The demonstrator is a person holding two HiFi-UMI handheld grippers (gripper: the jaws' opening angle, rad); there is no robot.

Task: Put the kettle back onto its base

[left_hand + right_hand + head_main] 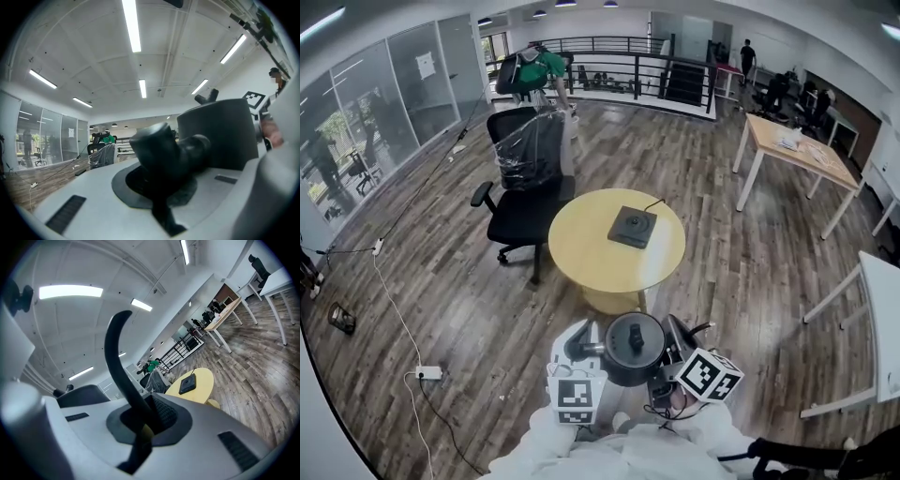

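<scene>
- Short of the round yellow table (581,253), head view: black cylindrical kettle (633,349) held between left gripper (585,350) and right gripper (674,343); flat dark square base (633,227) lies on the table.
- Left gripper view: jaws clamp the spout (164,150).
- Right gripper view: jaws pinch the curved handle (117,357).

Both grippers are held close together low in the head view, just ahead of the person's white sleeves (546,448). The left gripper (578,364) points level, its jaws clamped on the spout (161,150) of the kettle (630,349). The right gripper (678,349) tips slightly downward, its jaws pinching the kettle's thin handle (119,362). Their marker cubes (576,397) face up toward the head camera.
</scene>
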